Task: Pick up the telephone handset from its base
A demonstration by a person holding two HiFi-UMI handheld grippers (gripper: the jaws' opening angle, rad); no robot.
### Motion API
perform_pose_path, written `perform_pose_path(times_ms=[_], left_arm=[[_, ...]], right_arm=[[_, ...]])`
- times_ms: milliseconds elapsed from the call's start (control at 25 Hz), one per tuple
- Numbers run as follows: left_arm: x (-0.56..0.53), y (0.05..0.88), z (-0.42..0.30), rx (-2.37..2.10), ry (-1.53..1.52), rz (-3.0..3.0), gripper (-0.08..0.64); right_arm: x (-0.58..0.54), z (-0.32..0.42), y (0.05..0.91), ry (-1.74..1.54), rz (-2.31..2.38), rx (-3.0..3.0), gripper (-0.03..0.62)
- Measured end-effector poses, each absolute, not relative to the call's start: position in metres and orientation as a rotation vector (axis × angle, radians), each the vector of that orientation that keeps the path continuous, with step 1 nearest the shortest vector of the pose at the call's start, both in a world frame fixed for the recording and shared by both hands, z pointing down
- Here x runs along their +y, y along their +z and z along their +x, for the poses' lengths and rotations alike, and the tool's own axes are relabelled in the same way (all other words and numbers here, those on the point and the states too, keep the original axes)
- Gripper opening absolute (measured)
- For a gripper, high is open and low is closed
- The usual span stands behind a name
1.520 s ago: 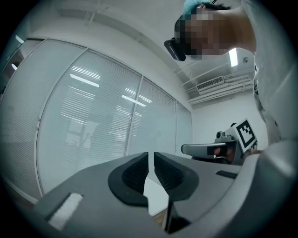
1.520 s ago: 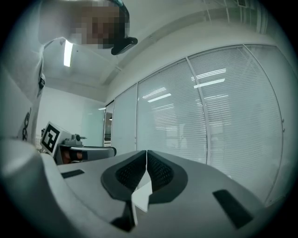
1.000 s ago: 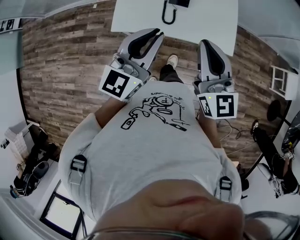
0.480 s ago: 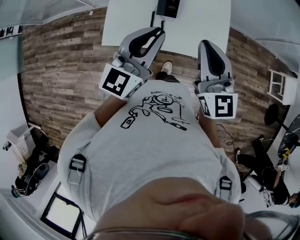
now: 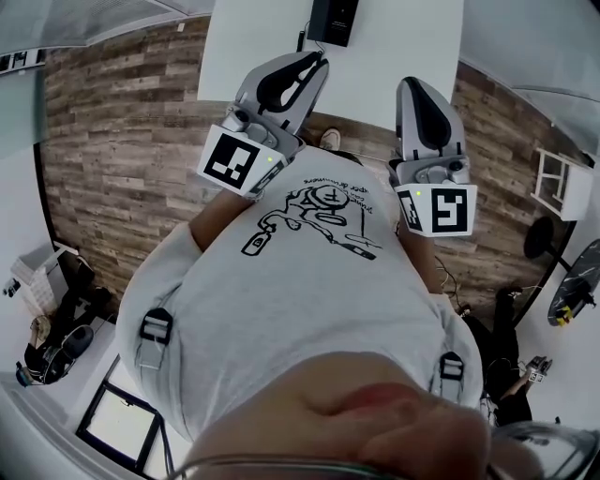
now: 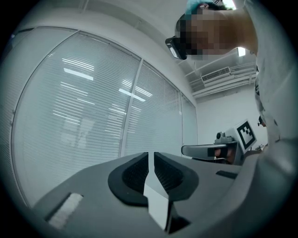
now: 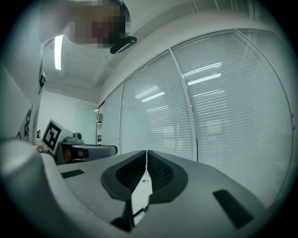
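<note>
Telephone (image 5: pixel 334 21) sits on the white table (image 5: pixel 403 56), at the top edge of the head view and partly cut off; it's too small to tell handset from base. Left gripper (image 5: pixel 312 64) and right gripper (image 5: pixel 419 86) are held side by side in front of the person's chest, pointing toward the table, both well apart from the telephone. Both jaw pairs are closed pad to pad with nothing between them, and each gripper view looks out at window blinds (image 6: pixel 93 102).
</note>
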State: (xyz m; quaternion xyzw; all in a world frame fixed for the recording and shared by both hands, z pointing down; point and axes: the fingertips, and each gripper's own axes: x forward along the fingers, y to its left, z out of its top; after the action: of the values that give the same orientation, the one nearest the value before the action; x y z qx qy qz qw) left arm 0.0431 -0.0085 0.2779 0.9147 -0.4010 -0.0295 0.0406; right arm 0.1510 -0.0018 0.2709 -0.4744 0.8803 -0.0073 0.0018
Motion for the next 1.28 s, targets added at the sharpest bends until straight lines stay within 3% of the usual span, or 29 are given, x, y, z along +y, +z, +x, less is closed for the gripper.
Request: perform_pose_path(times_ms=[800, 1280], left_arm=[[-0.089, 0.288, -0.02, -1.187, -0.11, 2.752, 0.031], [-0.128, 0.358, -0.021, -1.14, 0.039, 2.707, 0.032]], right_arm=[[-0.065, 0.093, 0.264, -0.019, -1.507, 2.766, 0.006], [-0.069, 0.091, 0.268, -0.033, -1.554, 2.762, 0.006]])
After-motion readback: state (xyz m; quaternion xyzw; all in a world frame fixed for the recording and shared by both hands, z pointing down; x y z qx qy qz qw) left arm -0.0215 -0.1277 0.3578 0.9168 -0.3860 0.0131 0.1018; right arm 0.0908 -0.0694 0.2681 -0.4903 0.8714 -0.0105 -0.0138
